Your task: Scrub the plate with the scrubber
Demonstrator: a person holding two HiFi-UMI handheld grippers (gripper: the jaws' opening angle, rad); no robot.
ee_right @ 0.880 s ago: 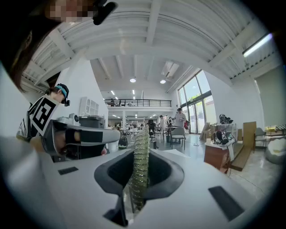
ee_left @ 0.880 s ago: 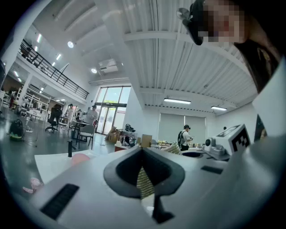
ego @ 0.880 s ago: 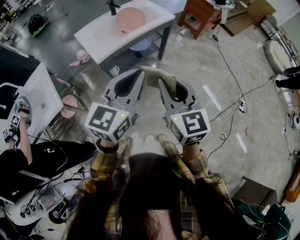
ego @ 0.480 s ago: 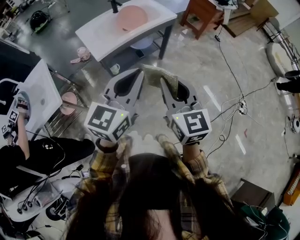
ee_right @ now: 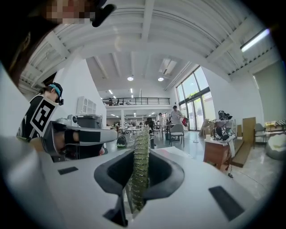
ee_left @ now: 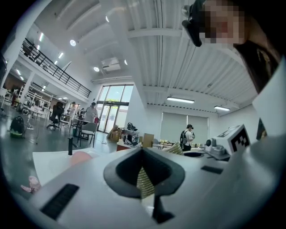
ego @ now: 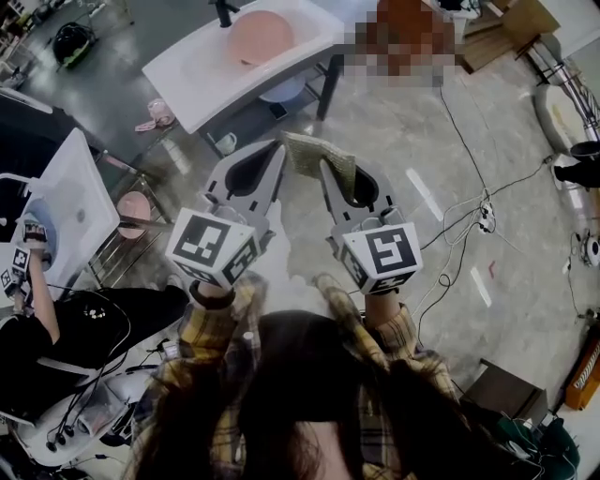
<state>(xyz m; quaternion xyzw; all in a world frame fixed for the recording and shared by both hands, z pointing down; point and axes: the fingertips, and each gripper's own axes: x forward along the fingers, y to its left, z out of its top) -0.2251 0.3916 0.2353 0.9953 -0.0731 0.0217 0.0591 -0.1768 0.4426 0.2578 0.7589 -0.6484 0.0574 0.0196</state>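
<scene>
Loose black cables (ego: 469, 187) are trailing across the polished grey floor (ego: 394, 122), so a person walking with both hands full is risking a snagged foot.

The long white counter (ego: 192, 80) is standing well apart from both tools, at the top of the head view. The round pink plate (ego: 260, 36) is lying flat on it near a dark upright post (ego: 225, 13). Nothing is holding the plate down, so I judge that a one-sided scrub is likely to send it skating over the smooth top unless the free tool is steadying it.

The left gripper (ego: 279, 148) is pointing level, with its jaws pressed together and nothing showing past their tips. The right gripper (ego: 325, 167), just beside it, is pinching the thin olive-green woven scrubber (ego: 319, 152) edge-on.

The scrubber is standing up between those jaws and flopping out past them toward the left gripper's tips, looking ribbed, limp and cloth-like. Only one edge is being gripped, so it is probably going to fold or slip free under hard pressure, and the bare jaw tips could then be scraping the plate.
</scene>
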